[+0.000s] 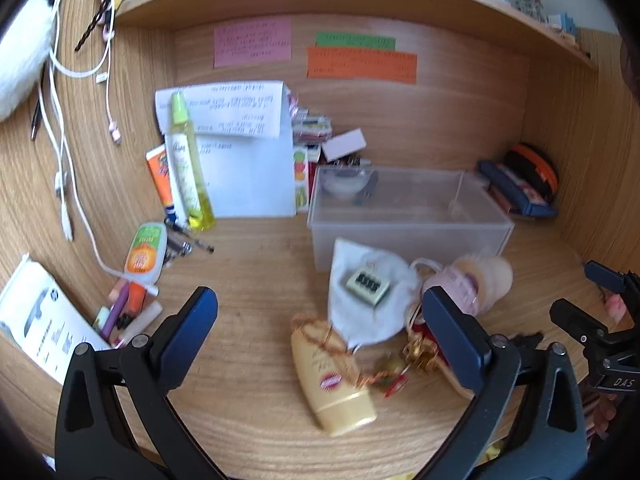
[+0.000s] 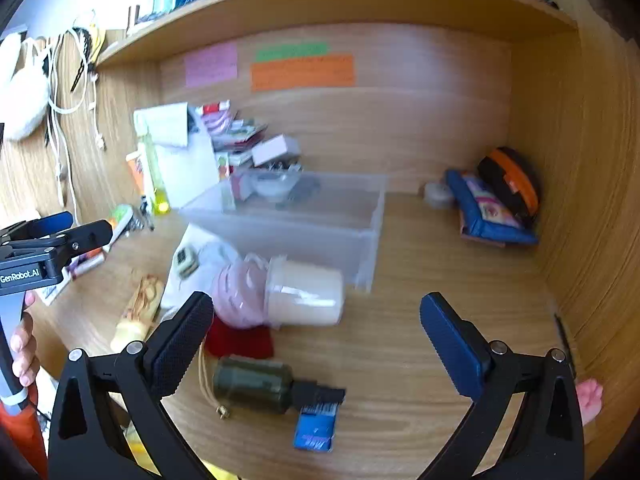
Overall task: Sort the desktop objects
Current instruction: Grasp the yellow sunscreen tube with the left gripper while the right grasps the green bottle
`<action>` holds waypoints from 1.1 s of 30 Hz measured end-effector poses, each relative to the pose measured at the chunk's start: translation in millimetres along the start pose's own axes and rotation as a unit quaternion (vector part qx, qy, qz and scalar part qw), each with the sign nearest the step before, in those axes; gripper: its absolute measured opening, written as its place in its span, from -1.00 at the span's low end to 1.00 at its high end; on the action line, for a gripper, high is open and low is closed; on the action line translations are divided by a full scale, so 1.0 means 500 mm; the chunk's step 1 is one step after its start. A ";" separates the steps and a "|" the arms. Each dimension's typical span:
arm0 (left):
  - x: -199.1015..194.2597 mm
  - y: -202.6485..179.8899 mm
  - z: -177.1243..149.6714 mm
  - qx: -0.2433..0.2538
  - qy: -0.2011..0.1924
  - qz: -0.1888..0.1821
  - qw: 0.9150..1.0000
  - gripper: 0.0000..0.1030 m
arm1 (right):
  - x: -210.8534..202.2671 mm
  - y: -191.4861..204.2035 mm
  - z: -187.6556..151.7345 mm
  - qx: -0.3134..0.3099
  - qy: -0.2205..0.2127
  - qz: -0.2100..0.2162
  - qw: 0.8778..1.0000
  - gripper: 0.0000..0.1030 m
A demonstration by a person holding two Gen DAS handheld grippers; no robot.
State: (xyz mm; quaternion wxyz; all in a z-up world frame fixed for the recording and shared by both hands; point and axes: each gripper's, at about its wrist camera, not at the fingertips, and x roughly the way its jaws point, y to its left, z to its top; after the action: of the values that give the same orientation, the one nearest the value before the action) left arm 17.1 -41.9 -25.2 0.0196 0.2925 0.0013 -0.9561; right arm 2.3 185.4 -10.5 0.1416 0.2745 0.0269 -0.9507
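**Both tongs hanging wide over the clutter, nothing picked yet**

The left gripper (image 1: 320, 320) is standing with its jaws spread full and nothing between them, tilting down at the desk (image 1: 256, 272); that looks like a stance for choosing, not for carrying. The right gripper (image 2: 316, 322) is standing equally wide and equally empty, aiming down at the pile from the other side.

Just beyond the left jaws a yellow tube (image 1: 334, 384) is lying on its side with a gold cord draped over it; behind it a white mask (image 1: 360, 312) is lying flat, with a small number lock (image 1: 368, 285) resting on top. Below the right jaws a dark green bottle (image 2: 252, 385) is lying on its side, its black cap touching a blue card (image 2: 315, 430); further on, a pink and cream jar (image 2: 288, 294) is lying against the front of the clear box (image 2: 328, 240).

That box is sitting open-topped in the middle of the desk, mostly bare inside, probably the place for the loose things; both grippers are likely opened wide in readiness for the bulkier items.

Papers (image 1: 248, 160) and a tall green bottle (image 1: 188, 164) are leaning at the back left; pouches (image 2: 496, 204) are stacked in the far right corner.
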 end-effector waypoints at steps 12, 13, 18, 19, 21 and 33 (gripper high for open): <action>0.055 0.024 -0.110 -0.009 0.087 -0.014 0.996 1.00 | 0.032 0.025 -0.071 0.001 0.055 0.025 0.998 0.98; 0.061 0.025 -0.117 -0.010 0.094 -0.014 0.995 0.98 | 0.034 0.026 -0.075 0.000 0.059 0.026 0.998 0.98; 0.084 0.033 -0.137 -0.026 0.119 -0.032 0.992 0.67 | 0.042 0.032 -0.089 0.000 0.073 0.035 0.997 0.98; 0.084 0.031 -0.136 -0.024 0.118 -0.030 0.992 0.67 | 0.045 0.034 -0.092 0.001 0.077 0.037 0.996 0.98; 0.087 0.027 -0.135 -0.021 0.118 -0.030 0.992 0.68 | 0.051 0.039 -0.097 0.000 0.083 0.040 0.996 0.98; 0.133 0.014 -0.133 -0.006 0.135 -0.014 0.991 0.33 | 0.087 0.060 -0.100 -0.025 0.091 0.022 0.995 0.54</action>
State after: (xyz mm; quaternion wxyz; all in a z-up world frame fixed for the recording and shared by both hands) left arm -0.4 -50.3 -117.3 0.0075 0.4189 0.0139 -0.9079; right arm 1.2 152.0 -75.1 0.1667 0.3566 0.0574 -0.9175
